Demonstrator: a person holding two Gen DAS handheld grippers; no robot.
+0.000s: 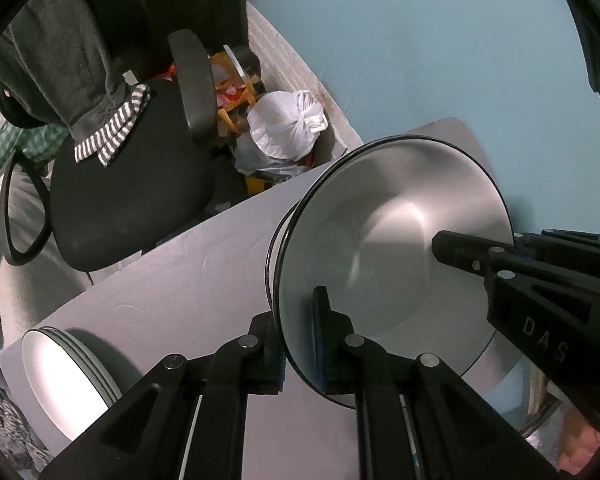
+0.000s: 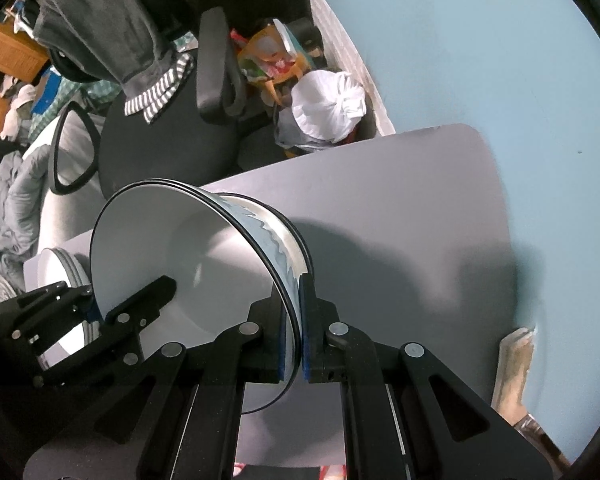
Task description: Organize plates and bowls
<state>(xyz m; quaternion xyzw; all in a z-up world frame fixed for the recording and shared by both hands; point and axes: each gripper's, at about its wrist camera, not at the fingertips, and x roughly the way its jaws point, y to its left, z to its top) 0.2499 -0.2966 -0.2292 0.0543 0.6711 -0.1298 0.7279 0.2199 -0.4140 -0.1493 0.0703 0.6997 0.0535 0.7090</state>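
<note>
A grey bowl (image 1: 380, 248) with a black rim and a blue-grey wavy pattern on its outside (image 2: 276, 236) hangs over the grey table (image 1: 180, 272), casting a shadow on it. My left gripper (image 1: 300, 354) is shut on its near rim. My right gripper (image 1: 516, 246) is shut on the opposite rim. In the right wrist view, the right gripper (image 2: 300, 344) pinches the bowl (image 2: 172, 264) wall between blue pads, and the left gripper (image 2: 94, 312) clamps the far side. A stack of grey plates (image 1: 60, 368) lies at the table's left end, also visible as the plates (image 2: 60, 268) behind the bowl.
A black office chair (image 1: 132, 200) draped with grey clothing stands beyond the table's far edge. A tied white plastic bag (image 1: 284, 124) and coloured clutter sit on the floor by the blue wall (image 1: 420, 40). A pale object (image 2: 516, 364) lies off the table's right edge.
</note>
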